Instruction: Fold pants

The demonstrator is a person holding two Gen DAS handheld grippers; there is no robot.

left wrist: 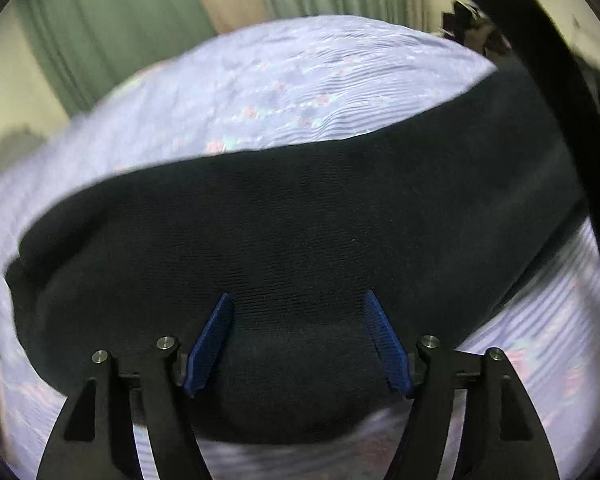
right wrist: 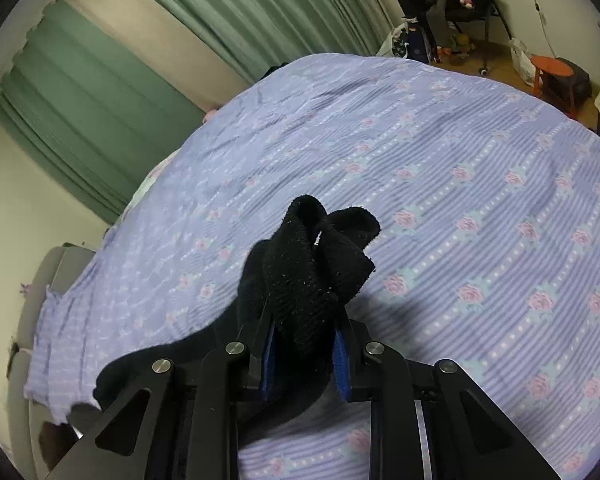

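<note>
One pair of black pants [left wrist: 300,240] spread across one lilac floral bedspread [right wrist: 460,168]. Two grippers in play. Left gripper [left wrist: 300,300] spread wide, both blue pads [left wrist: 210,344] down on the dark fabric, not pinching. Right gripper [right wrist: 304,320] clamped narrow on a bunched-up edge of the pants [right wrist: 316,264], that bit raised off the bed. Two green curtains [right wrist: 236,4] behind, one orange stool [right wrist: 550,70] in the corner.

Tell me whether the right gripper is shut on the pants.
Shut on them: the right gripper pinches a bunched fold of the black pants between its blue-padded fingers.
</note>
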